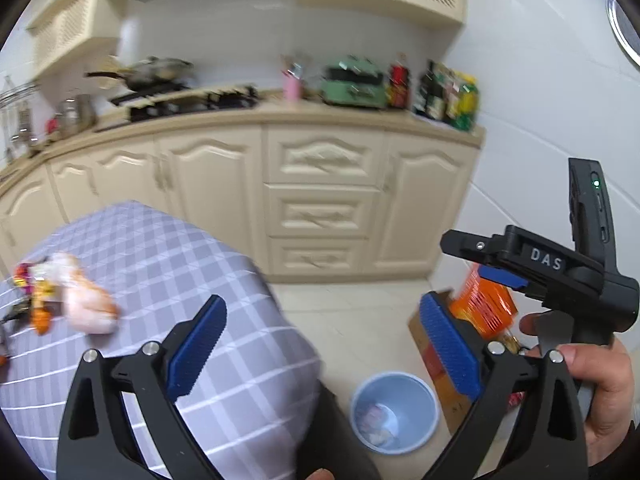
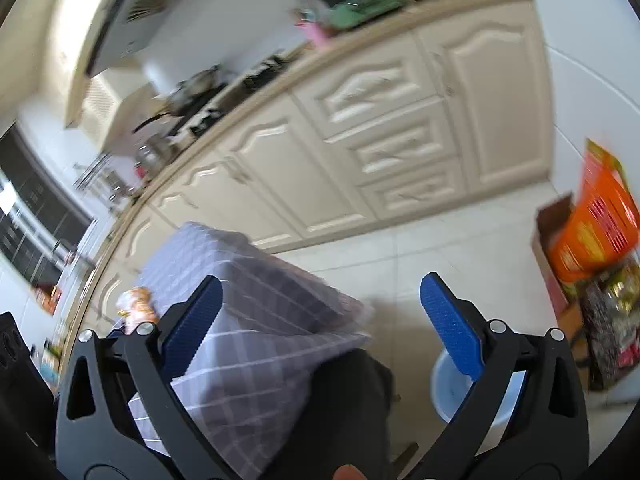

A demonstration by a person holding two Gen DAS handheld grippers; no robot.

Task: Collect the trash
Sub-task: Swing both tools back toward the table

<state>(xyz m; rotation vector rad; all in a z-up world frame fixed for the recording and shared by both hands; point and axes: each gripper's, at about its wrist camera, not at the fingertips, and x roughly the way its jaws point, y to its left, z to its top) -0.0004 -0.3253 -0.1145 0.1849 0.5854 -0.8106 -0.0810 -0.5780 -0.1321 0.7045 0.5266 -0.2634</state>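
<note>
left wrist view. my left gripper point(image 1: 324, 344) stands with its blue pads wide apart and nothing between them. the trash point(image 1: 66, 296), a pale crumpled bag with bright wrappers beside it, lies on the checked tablecloth point(image 1: 168, 256) at the far left, well apart from the pads. the blue bin point(image 1: 394, 412) sits on the floor just beside the table's draped corner, with a few scraps already at its bottom. my right gripper point(image 1: 480, 268) is seen from the side at right, held in my right hand point(image 1: 600, 384), its jaws apart and empty. the frame is smeared, so small wrappers are hard to tell one from another.

right wrist view. my right gripper point(image 2: 320, 320) also shows its pads spread and bare. the trash point(image 2: 136, 304) peeps out behind the left pad, on the tablecloth point(image 2: 264, 312); the bin point(image 2: 444, 384) is half hidden behind the right pad.

hazards, as i judge them. both tongs are high and off to the side of the pile, so a hurried reach could sweep wrappers off the edge onto the floor. the loose cloth may catch a pad and be dragged. the soft bag may slip from a shallow pinch. a drop released too early could miss the bin's narrow mouth or tip it.
</note>
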